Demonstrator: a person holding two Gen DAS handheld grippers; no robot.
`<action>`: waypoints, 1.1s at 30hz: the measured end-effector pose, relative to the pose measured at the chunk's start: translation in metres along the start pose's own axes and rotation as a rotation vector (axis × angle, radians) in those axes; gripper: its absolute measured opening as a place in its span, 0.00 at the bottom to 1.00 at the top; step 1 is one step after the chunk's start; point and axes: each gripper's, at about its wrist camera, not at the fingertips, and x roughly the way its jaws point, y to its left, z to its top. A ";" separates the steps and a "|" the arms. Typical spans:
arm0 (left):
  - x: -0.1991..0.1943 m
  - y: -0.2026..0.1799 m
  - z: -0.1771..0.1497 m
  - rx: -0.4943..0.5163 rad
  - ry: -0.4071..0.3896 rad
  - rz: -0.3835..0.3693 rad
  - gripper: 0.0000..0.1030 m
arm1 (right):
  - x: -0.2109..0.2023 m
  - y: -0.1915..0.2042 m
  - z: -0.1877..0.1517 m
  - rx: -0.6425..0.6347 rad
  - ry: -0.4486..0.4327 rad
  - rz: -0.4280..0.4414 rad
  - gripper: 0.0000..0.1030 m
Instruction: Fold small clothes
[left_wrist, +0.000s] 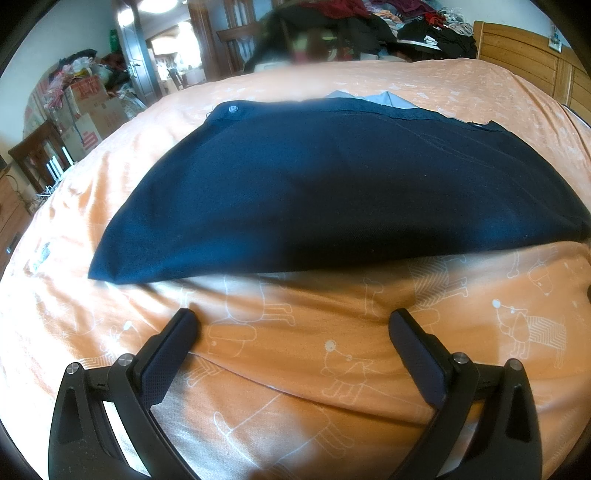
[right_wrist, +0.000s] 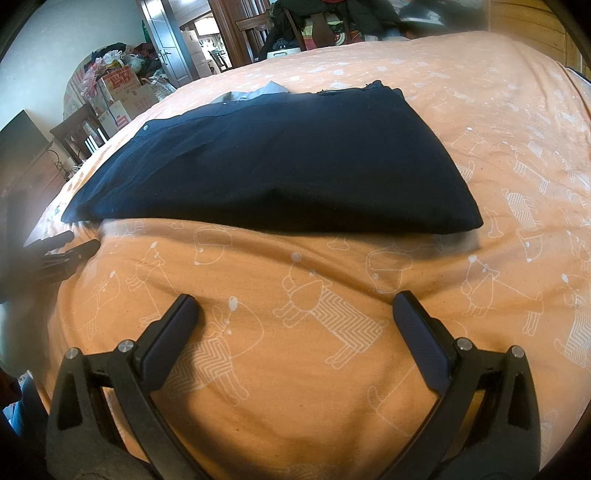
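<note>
Both sets of jaws stand spread wide with nothing between them. The left gripper (left_wrist: 291, 321) hangs over bare orange bedsheet (left_wrist: 295, 369), its fingertips short of the cloth and gripping nothing; the right gripper (right_wrist: 295, 308) is the same, empty and parted over the dog-printed sheet. Whether the fingers rest on the sheet or hover just above it, I cannot tell. Just beyond both lies the navy garment (left_wrist: 332, 184), flat on the bed with its near edge running across in front of the two tools; along its far edge sits a pale button (left_wrist: 232, 109), and a bit of grey fabric (left_wrist: 384, 99) peeks out behind. From the right side the left tool's fingers show at the sheet's left margin, close to the garment's near left corner. It looks folded once already into a broad slab, so I'd judge this a pause between folds. The next move likely calls for each gripper to go forward, close on a near corner, and carry it over.
</note>
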 end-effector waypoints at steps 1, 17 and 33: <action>0.000 0.000 0.000 0.000 0.000 0.000 1.00 | 0.000 0.000 0.000 0.000 0.000 0.000 1.00; 0.000 0.000 0.000 0.000 -0.001 0.002 1.00 | 0.001 0.000 0.000 0.001 -0.001 0.002 1.00; 0.000 0.000 -0.001 0.000 -0.002 0.002 1.00 | 0.001 -0.001 0.001 0.003 -0.001 0.003 1.00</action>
